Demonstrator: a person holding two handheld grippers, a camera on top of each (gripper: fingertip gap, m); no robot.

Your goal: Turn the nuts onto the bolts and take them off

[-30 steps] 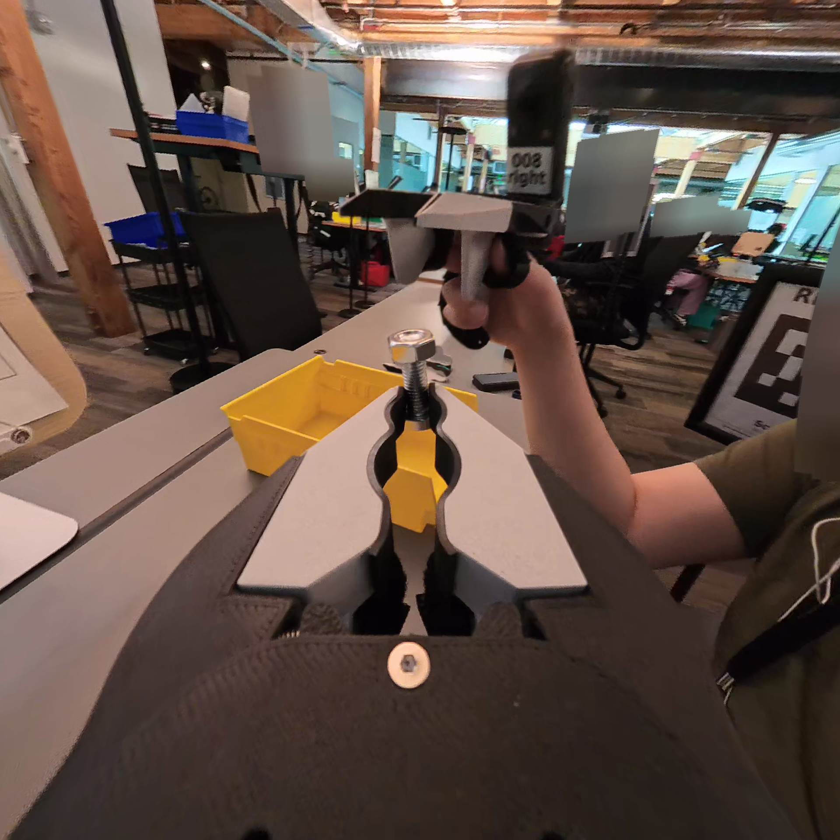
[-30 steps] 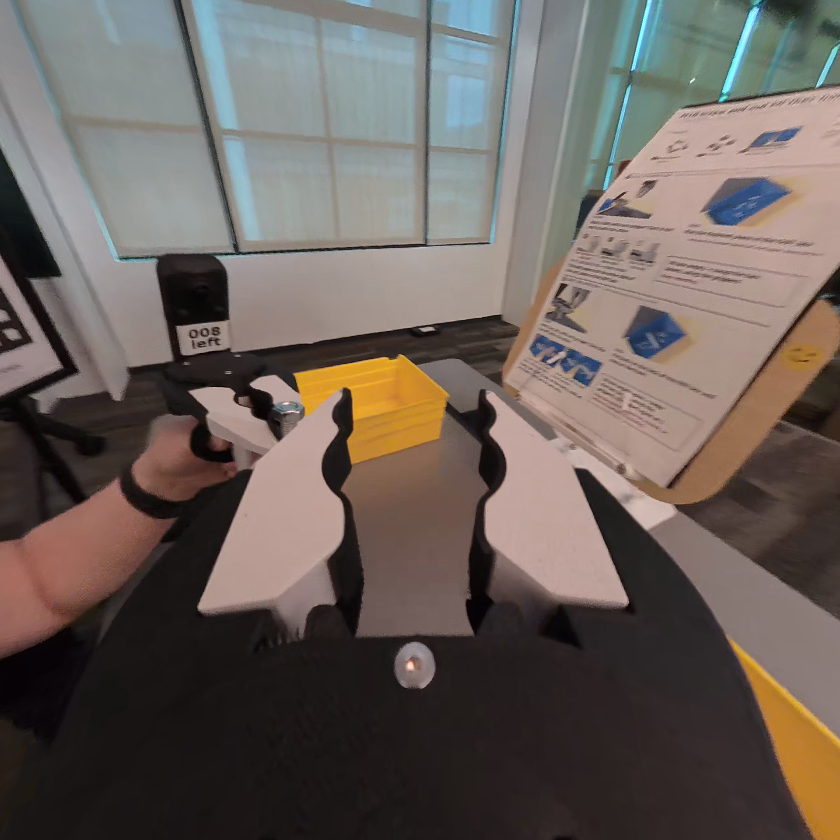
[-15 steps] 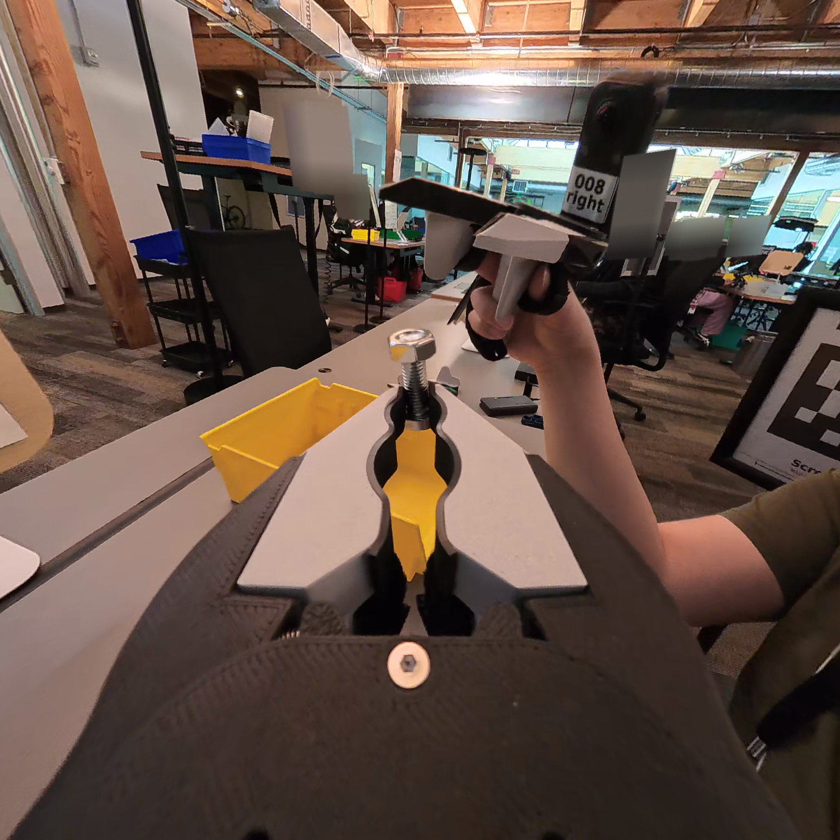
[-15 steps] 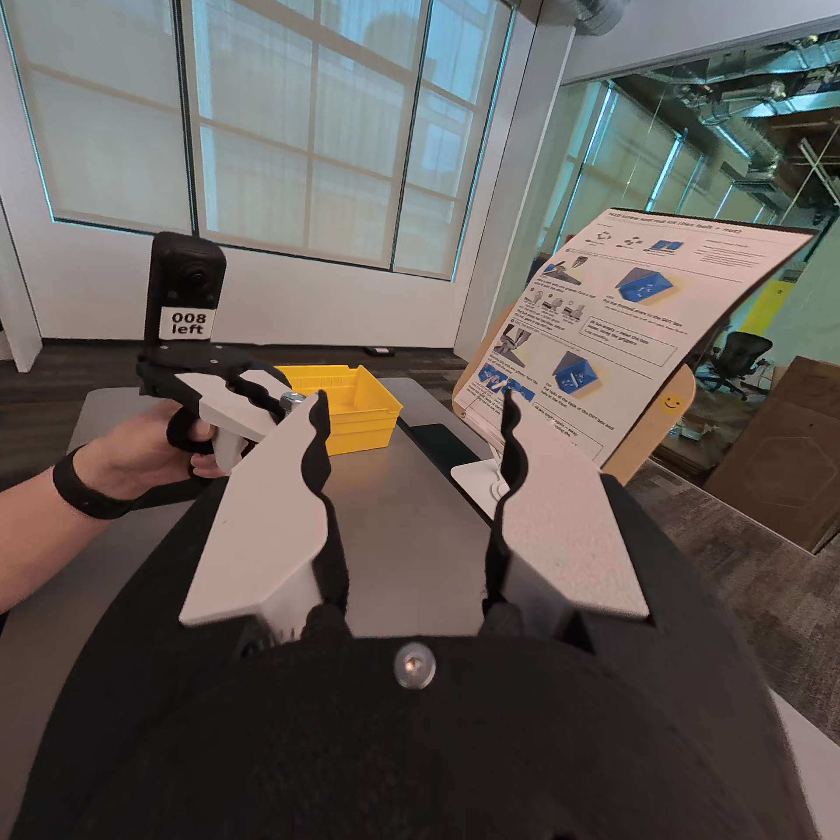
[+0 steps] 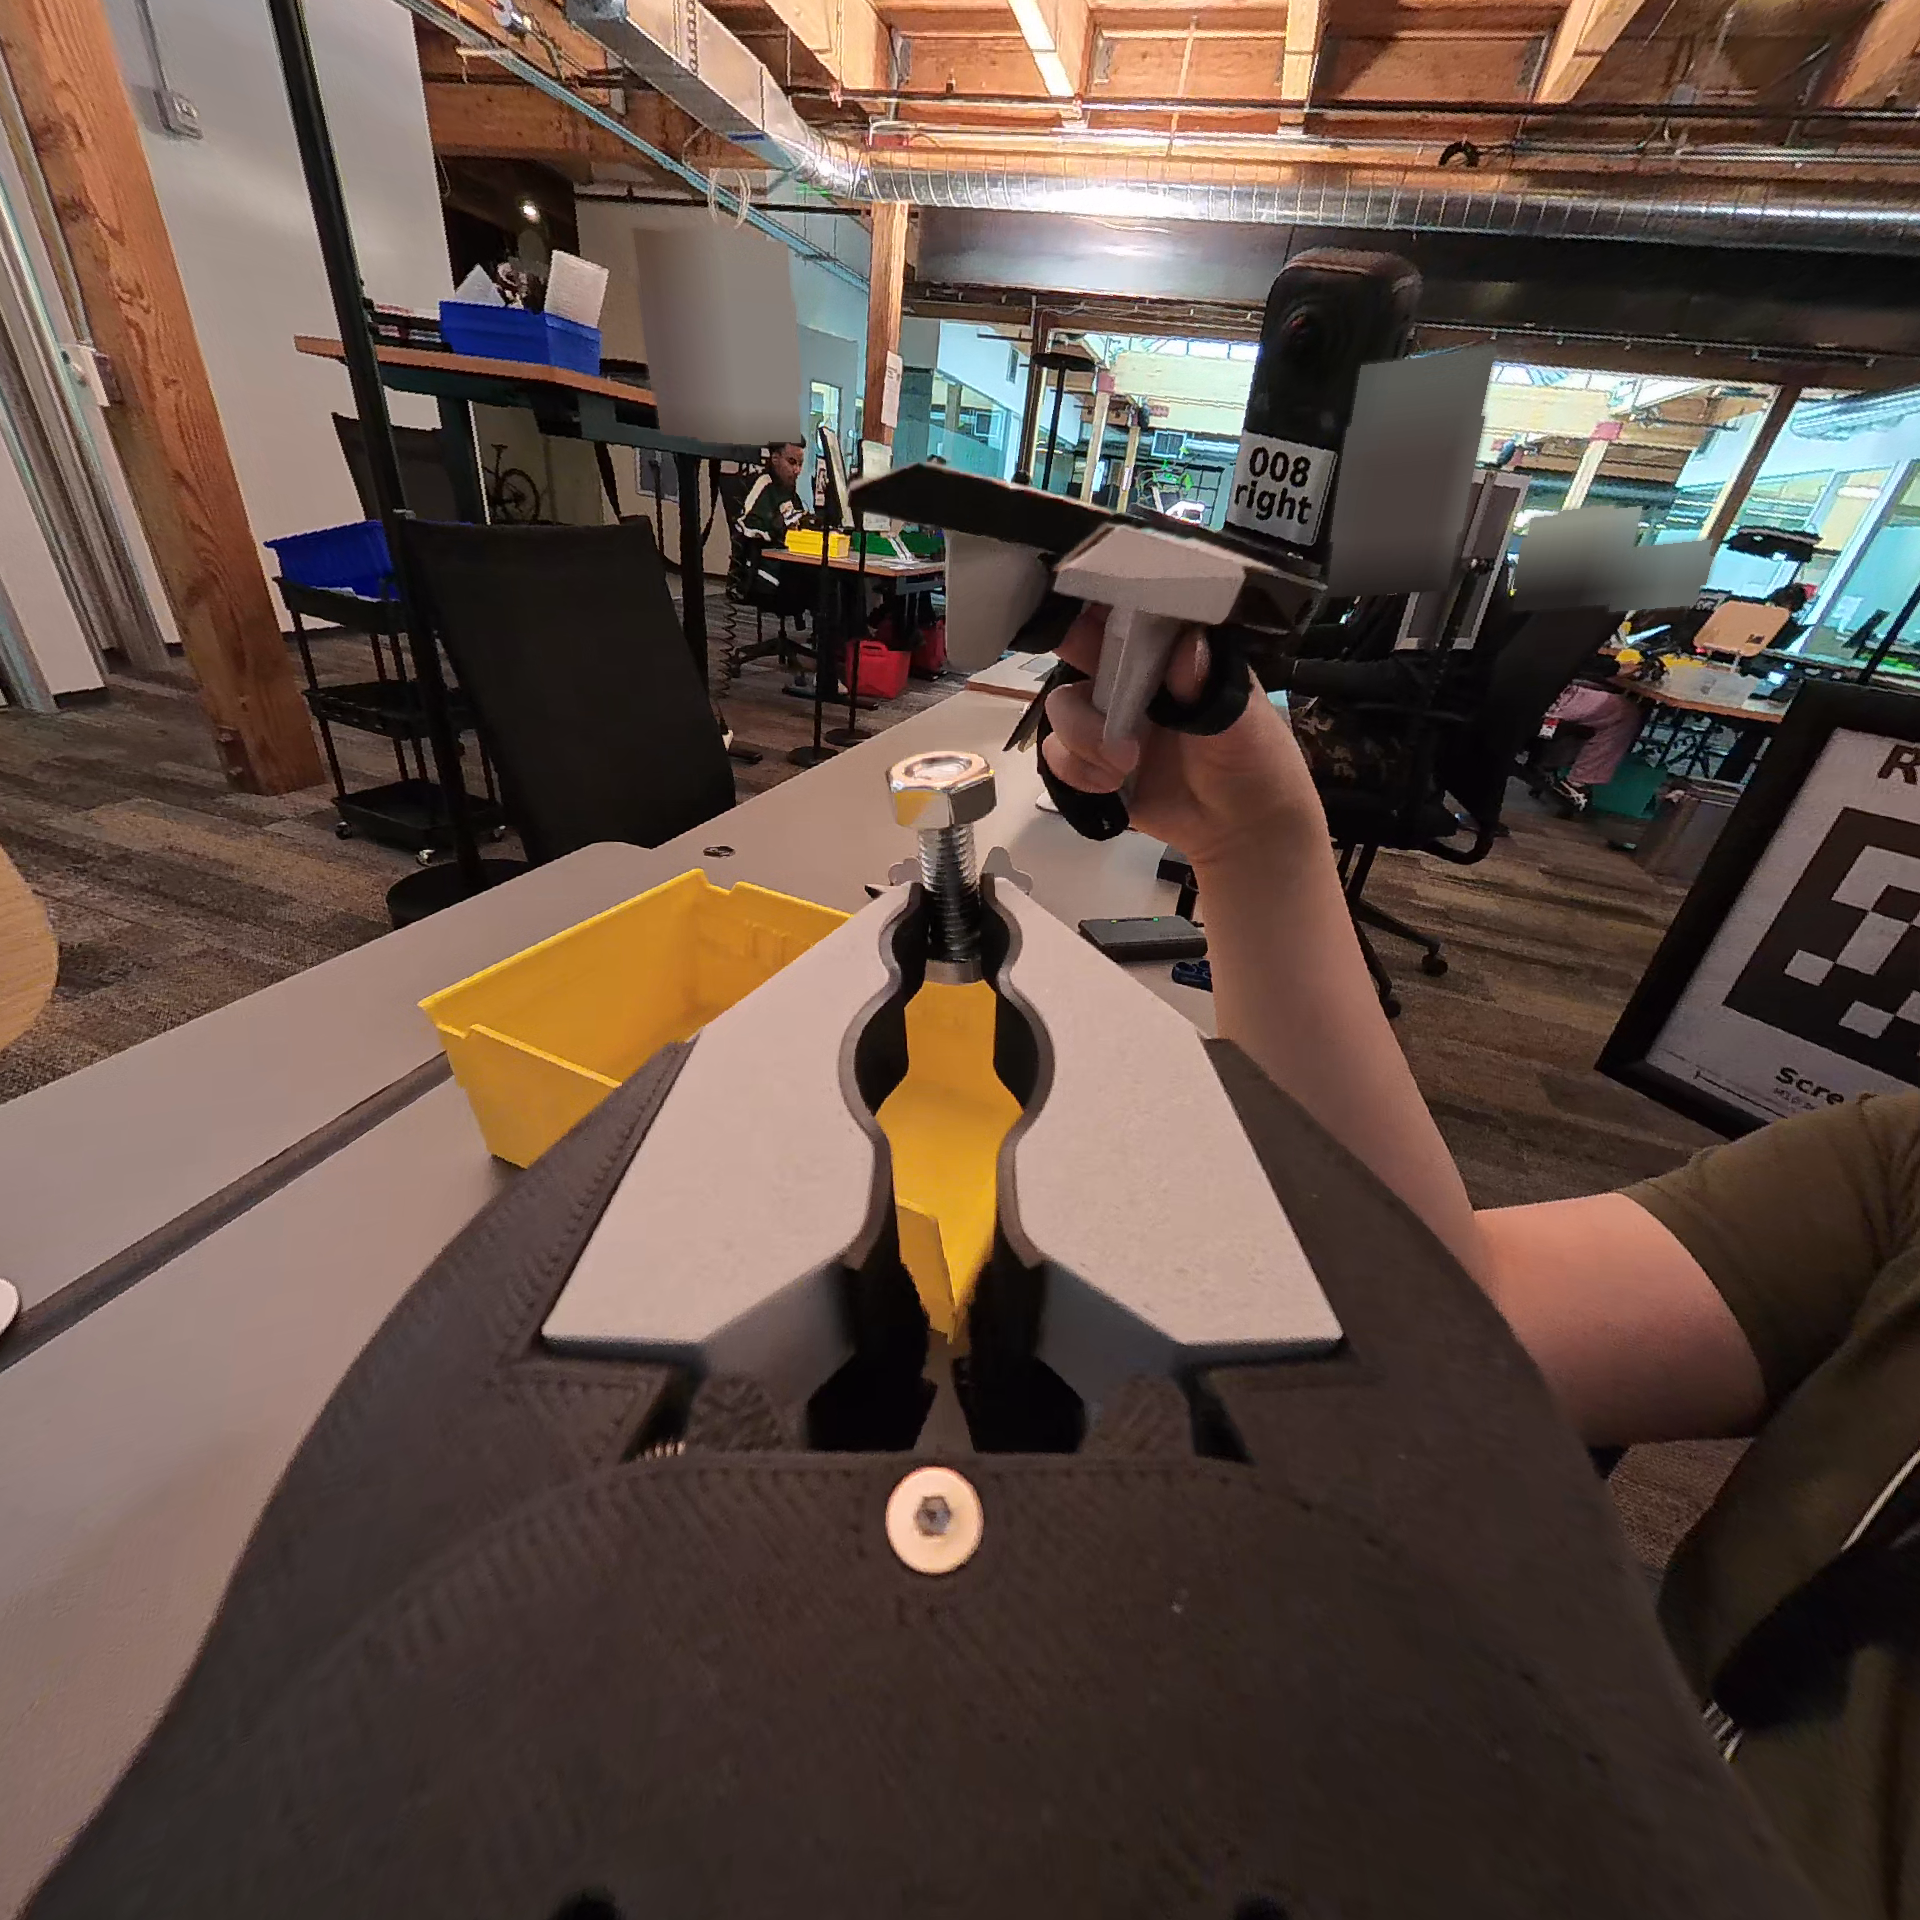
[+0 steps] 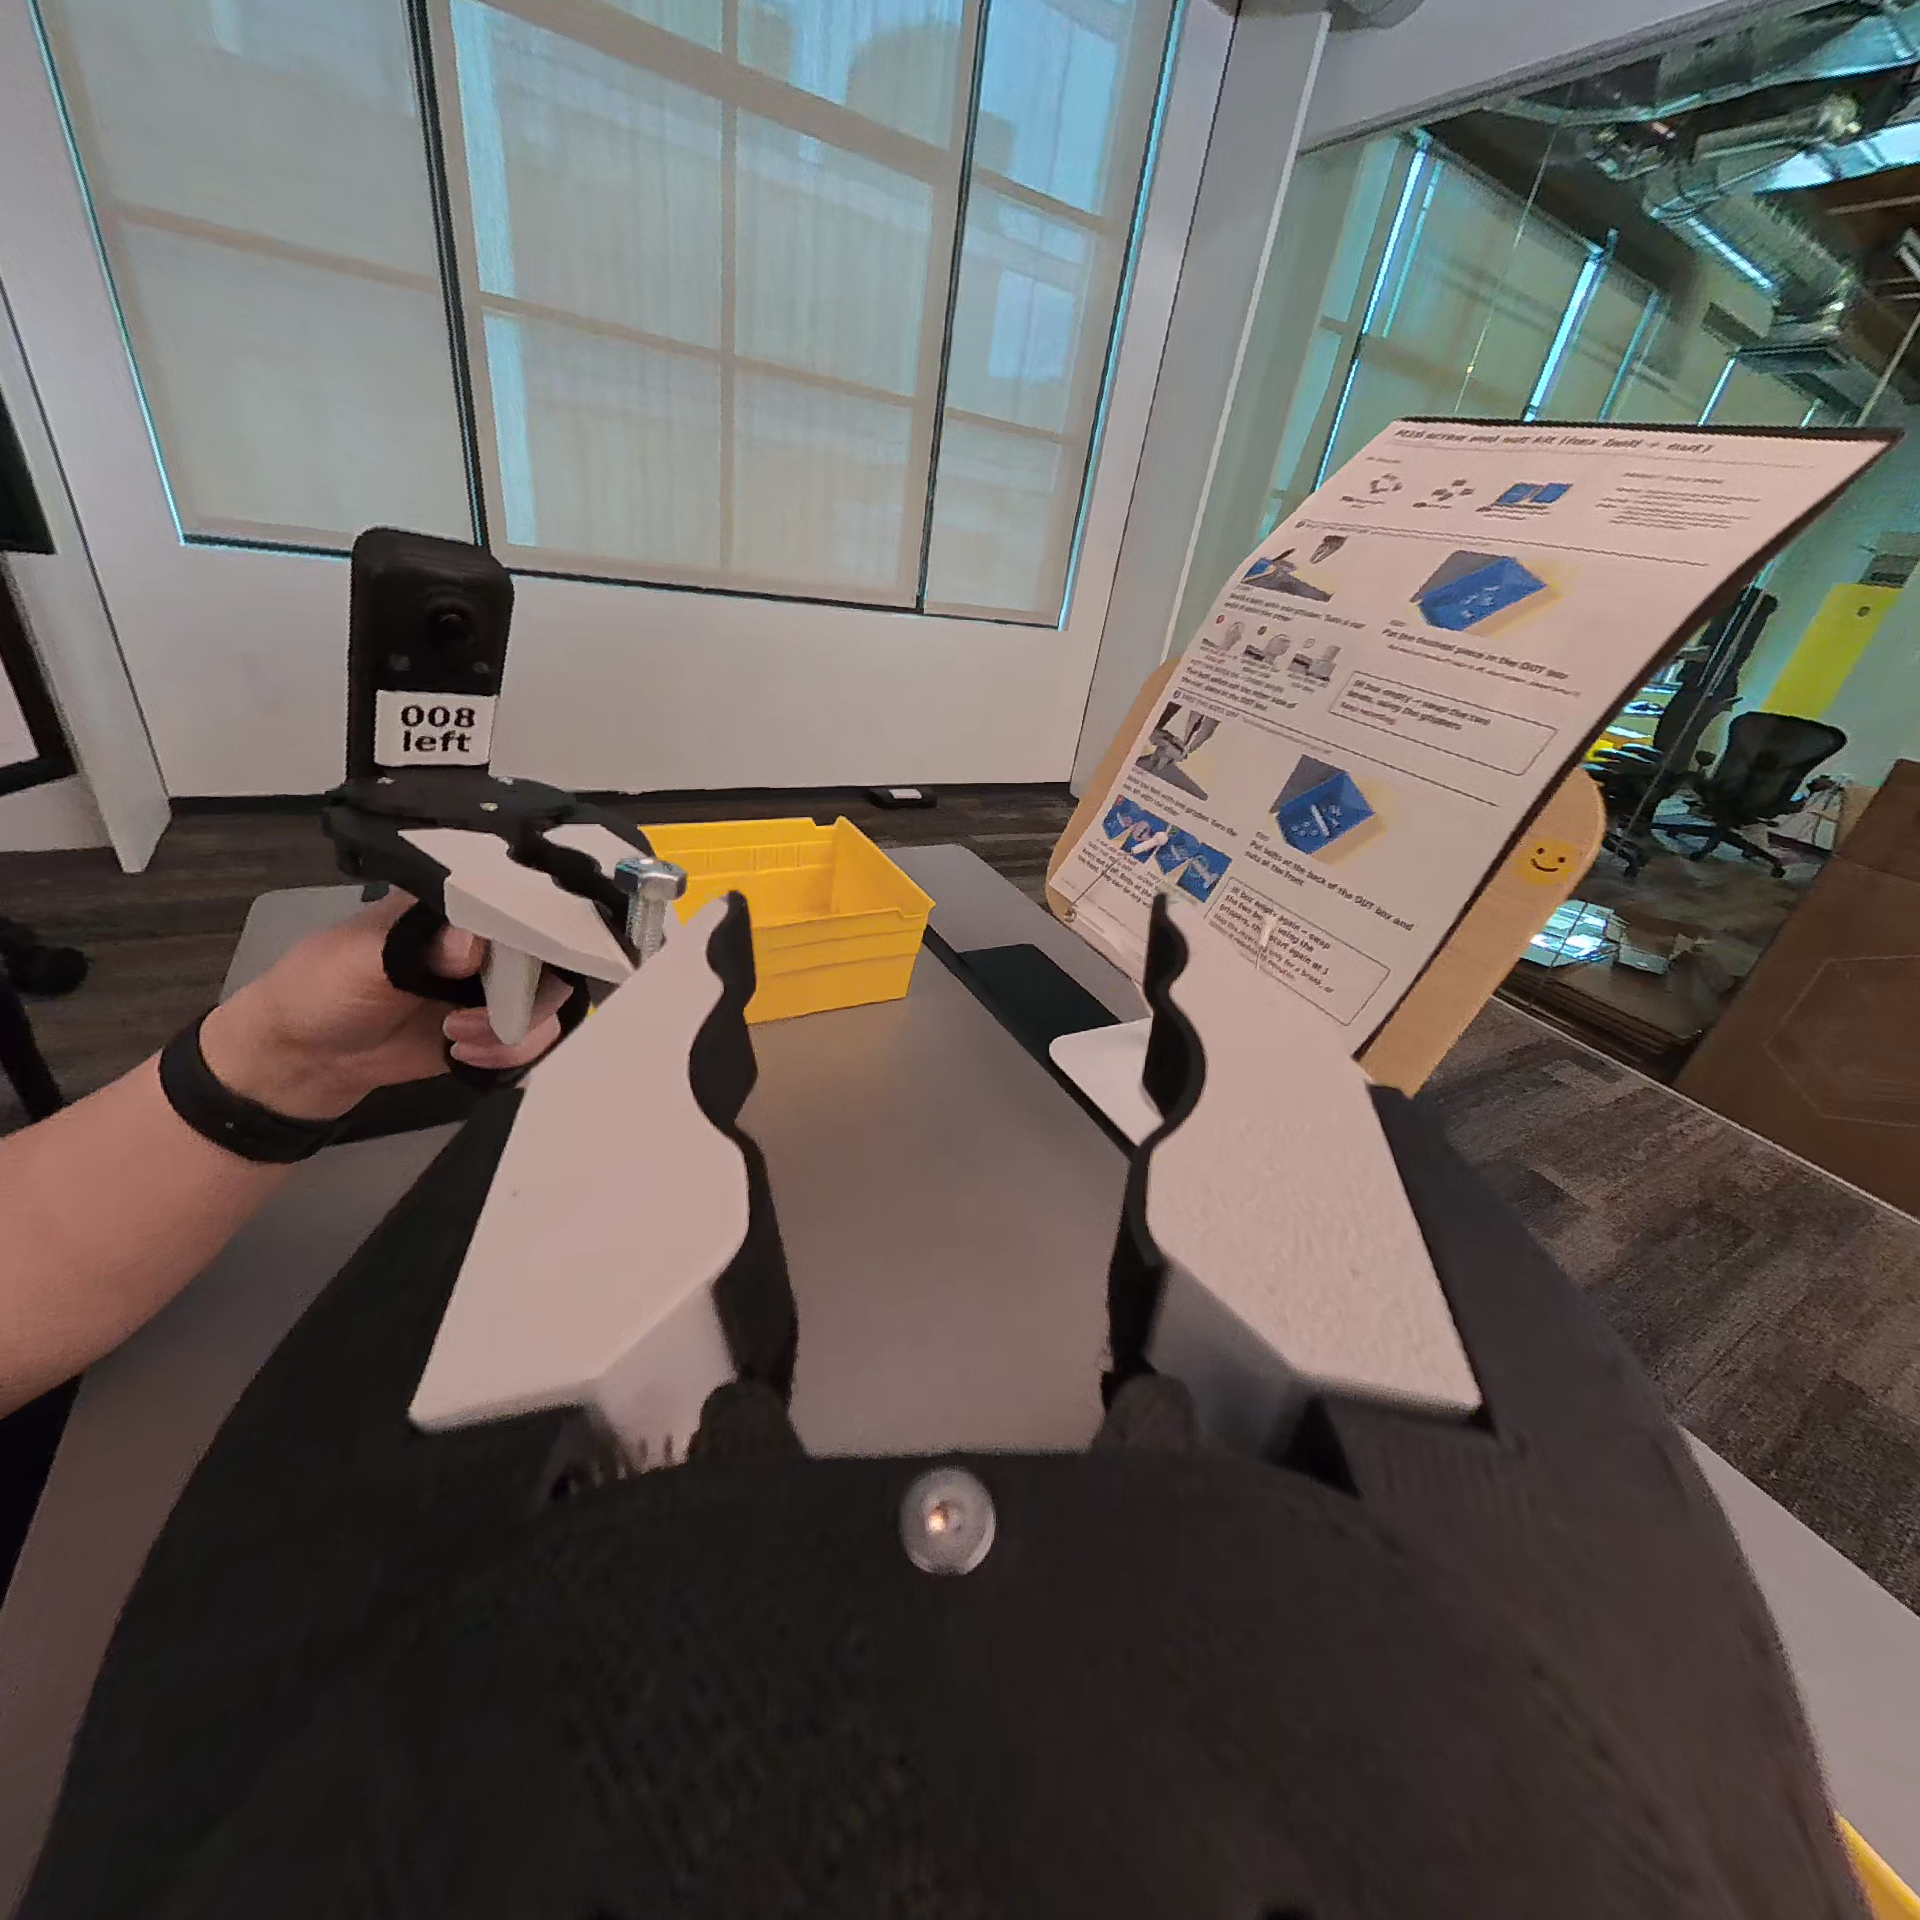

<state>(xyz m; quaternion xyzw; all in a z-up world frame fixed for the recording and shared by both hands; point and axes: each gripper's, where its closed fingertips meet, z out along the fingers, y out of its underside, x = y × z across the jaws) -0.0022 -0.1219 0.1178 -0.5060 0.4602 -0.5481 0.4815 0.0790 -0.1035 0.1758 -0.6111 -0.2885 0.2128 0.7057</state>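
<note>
Bolt clamped upright in left hand-held gripper; right one empty, not yet engaged.

Left hand-held gripper [image 5: 948, 914] is closed on the bolt [image 5: 943, 868] by its thread, hex head up, above the tabletop [image 5: 208, 1122] just in front of the yellow bin [image 5: 582, 997]. Right hand-held gripper [image 6: 940, 966] spread wide, holding nothing. No nut visible. Judgement: fetch a nut, keep the bolt steady and vertical, align axes before turning to avoid cross-threading.

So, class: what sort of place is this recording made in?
Most likely an open-plan office or lab workspace: office chairs at desks, exposed ceiling ducting, and an instruction board standing on the grey table.
</note>
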